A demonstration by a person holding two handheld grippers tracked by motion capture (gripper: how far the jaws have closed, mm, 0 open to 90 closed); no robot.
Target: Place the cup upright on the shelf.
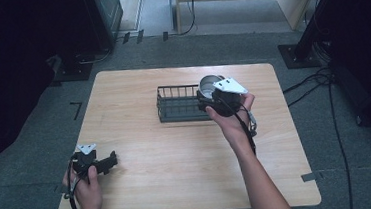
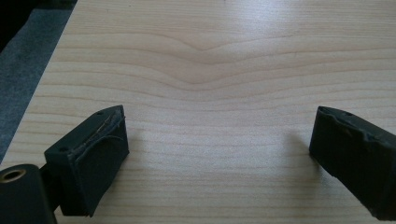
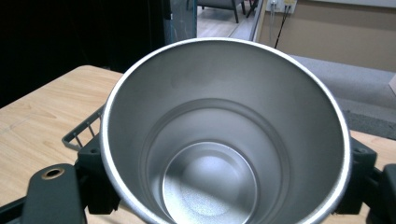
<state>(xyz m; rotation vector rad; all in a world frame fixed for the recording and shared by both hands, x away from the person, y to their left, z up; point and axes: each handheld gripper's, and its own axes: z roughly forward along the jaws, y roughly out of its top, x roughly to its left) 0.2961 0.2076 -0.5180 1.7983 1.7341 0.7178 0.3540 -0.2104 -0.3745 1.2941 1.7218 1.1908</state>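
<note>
Steel cup (image 3: pixel 224 140) is clamped by its outer wall between the right gripper's (image 1: pixel 213 101) jaws, mouth toward that gripper's camera, above the wire basket's (image 1: pixel 178 105) right end. Looks light, rigid and slick, so grip low on the wall. Left gripper (image 2: pixel 219 154) rests wide open on the table (image 1: pixel 178 160).

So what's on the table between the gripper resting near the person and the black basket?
Nothing: the high view shows bare table between the left gripper and the basket.

Brushed metal cup (image 3: pixel 224 140); matt wood-grain table (image 2: pixel 210 60).
</note>
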